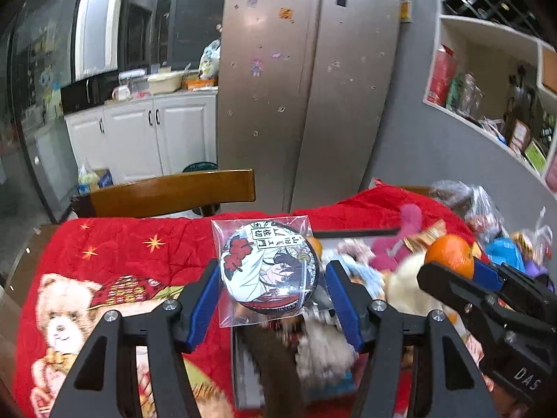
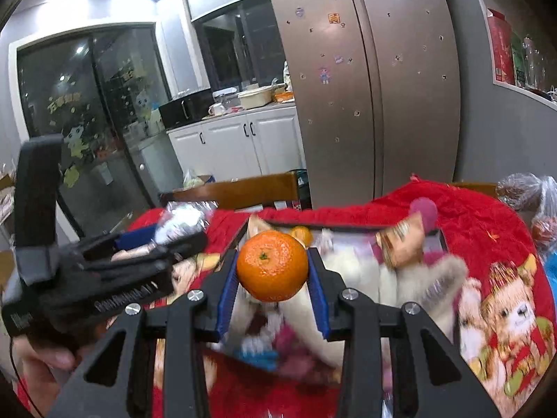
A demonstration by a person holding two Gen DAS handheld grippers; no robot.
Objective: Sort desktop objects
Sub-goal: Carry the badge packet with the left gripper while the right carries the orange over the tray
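Observation:
My left gripper (image 1: 273,292) is shut on a round anime badge in a clear sleeve (image 1: 268,268), held above the table. My right gripper (image 2: 273,278) is shut on an orange tangerine (image 2: 272,265), also held in the air. In the left wrist view the right gripper (image 1: 459,271) and its tangerine (image 1: 449,255) show at the right. In the right wrist view the left gripper (image 2: 163,240) shows at the left with the shiny sleeve (image 2: 181,226). Below both lies a dark-rimmed box (image 2: 348,225) full of plush toys, blurred.
A red bear-print cloth (image 1: 115,254) covers the table. A wooden chair back (image 1: 174,191) stands behind it, then a steel fridge (image 1: 306,87). A second tangerine (image 2: 301,234) and a snack packet (image 2: 400,244) lie in the box. Plastic bags (image 1: 484,205) sit at the far right.

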